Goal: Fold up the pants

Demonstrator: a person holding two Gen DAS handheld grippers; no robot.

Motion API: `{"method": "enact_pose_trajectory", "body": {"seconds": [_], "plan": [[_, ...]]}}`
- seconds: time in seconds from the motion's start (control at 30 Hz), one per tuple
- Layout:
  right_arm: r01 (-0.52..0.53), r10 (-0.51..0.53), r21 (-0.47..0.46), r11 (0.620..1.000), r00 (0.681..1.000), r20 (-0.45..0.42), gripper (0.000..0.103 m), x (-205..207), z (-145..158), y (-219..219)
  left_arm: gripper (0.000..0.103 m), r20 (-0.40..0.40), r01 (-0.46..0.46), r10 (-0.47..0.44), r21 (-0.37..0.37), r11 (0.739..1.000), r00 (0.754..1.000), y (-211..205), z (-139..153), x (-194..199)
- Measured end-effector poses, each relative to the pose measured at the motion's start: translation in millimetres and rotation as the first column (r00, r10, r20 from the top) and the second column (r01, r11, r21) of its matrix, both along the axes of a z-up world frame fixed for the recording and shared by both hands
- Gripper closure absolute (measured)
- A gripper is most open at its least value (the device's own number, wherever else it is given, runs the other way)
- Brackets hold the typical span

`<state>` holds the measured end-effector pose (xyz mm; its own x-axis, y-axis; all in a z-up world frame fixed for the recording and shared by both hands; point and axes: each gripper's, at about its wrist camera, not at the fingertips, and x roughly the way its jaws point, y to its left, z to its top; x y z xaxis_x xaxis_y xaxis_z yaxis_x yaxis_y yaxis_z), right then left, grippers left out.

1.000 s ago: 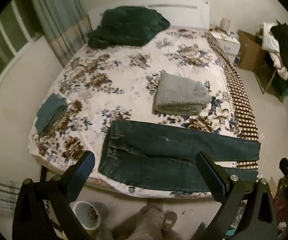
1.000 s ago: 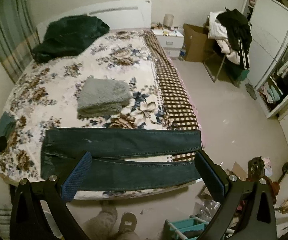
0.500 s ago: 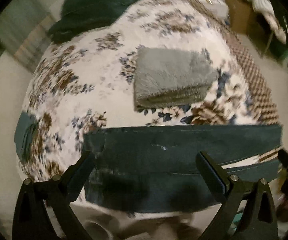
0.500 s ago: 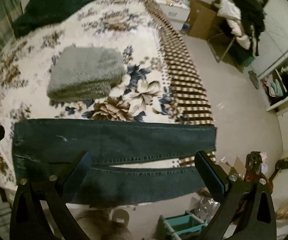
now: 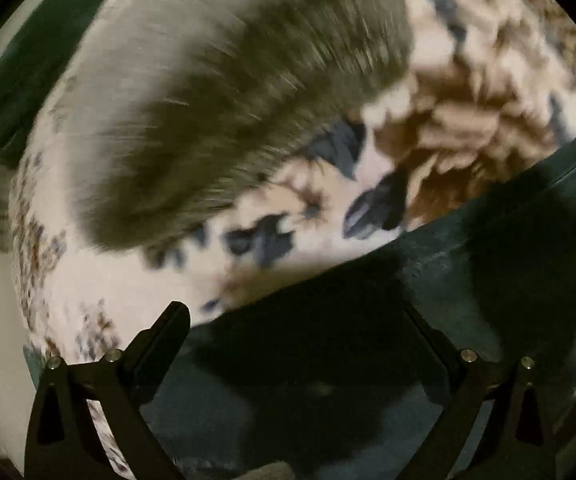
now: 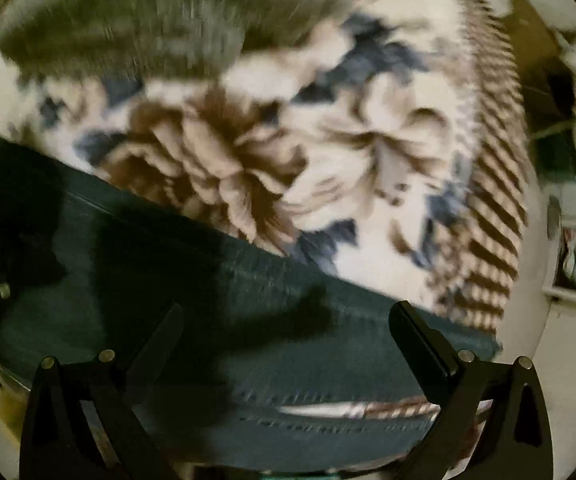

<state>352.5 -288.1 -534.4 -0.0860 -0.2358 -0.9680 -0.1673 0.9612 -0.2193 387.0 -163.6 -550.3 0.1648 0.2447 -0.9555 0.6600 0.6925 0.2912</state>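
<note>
Dark blue jeans (image 5: pixel 327 344) lie flat across the near edge of a floral bedspread (image 5: pixel 136 280). In the left wrist view my left gripper (image 5: pixel 293 320) is open, close above the jeans' waist end, fingers spread over the denim. In the right wrist view the jeans (image 6: pixel 216 280) show both legs with a gap between them low in the frame. My right gripper (image 6: pixel 286 316) is open, close above the leg end near the hems. Both views are blurred by motion. Neither gripper holds anything.
A folded grey fluffy blanket (image 5: pixel 248 92) lies just beyond the jeans on the bed, also in the right wrist view (image 6: pixel 160 20). A dark green garment (image 5: pixel 36 52) sits at the far left. A brown checked bed edge (image 6: pixel 495 200) runs on the right.
Both grippers have dropped fast from high over the bed to just above the jeans, left over the waist end, right over the leg end. Both stay open.
</note>
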Motion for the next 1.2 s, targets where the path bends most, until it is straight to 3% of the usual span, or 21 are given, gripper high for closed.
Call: {"method": "enact_pose_trajectory", "body": {"seconds": [0.13,0.2,0.3,0.33,0.37,0.4,0.47,0.57,0.87,1.07,1.2], "plan": [[-0.095,0.098,0.03,0.995,0.992,-0.076,0.011,8.1,-42.1,-0.3,0.0,-0.041,0.033,-0.032,0.019,0.999,0.999,-4.3,-27.8,8.3],[-0.097,0.105,0.087,0.992,0.989,-0.099,0.031,11.6,-52.1,-2.8,0.0,-0.047,0.033,-0.033,-0.011,0.999,0.998,-2.0,-27.5,12.2],[-0.092,0.107,0.15,0.984,0.989,-0.098,0.054,13.1,-56.3,-6.5,0.002,-0.064,0.038,-0.042,-0.063,0.997,0.997,5.1,-25.8,14.5],[-0.085,0.102,0.17,0.982,0.991,-0.092,0.058,12.3,-56.7,-8.0,0.012,-0.084,0.031,-0.039,-0.095,0.995,0.996,9.3,-24.6,15.9],[-0.083,0.1,0.183,0.98,0.991,-0.086,0.065,11.9,-56.8,-8.6,0.033,-0.118,0.016,-0.033,-0.141,0.99,0.992,14.6,-22.2,16.6],[-0.081,0.098,0.192,0.978,0.992,-0.078,0.07,11.0,-57.8,-10.5,0.044,-0.153,-0.002,-0.028,-0.192,0.981,0.988,18.7,-18.2,16.4],[-0.053,0.068,0.218,0.974,0.996,-0.064,0.079,7.7,-57.0,-15.3,0.077,-0.159,0.009,-0.049,-0.241,0.97,0.986,22.6,-6.6,12.0],[-0.01,0.021,0.252,0.968,0.999,-0.041,0.089,-0.5,-49.9,-24.6,0.094,-0.137,0.009,-0.046,-0.256,0.967,0.99,28.5,7.9,1.7],[0.004,-0.027,0.261,0.965,0.996,0.084,0.094,-37.7,-2.2,-44.0,0.099,-0.012,-0.05,0.049,-0.336,0.94,0.999,59.1,86.6,-30.7],[-0.015,-0.032,0.266,0.964,0.985,0.171,0.094,-102.1,51.2,-42.9,0.099,0.025,-0.151,0.177,-0.415,0.897,0.984,103.2,142.3,-102.3],[0.0,-0.05,0.271,0.963,0.983,0.177,0.095,-150.4,61.7,-4.8,0.099,-0.008,-0.236,0.259,-0.437,0.868,0.966,98.1,133.6,-141.1]]}}
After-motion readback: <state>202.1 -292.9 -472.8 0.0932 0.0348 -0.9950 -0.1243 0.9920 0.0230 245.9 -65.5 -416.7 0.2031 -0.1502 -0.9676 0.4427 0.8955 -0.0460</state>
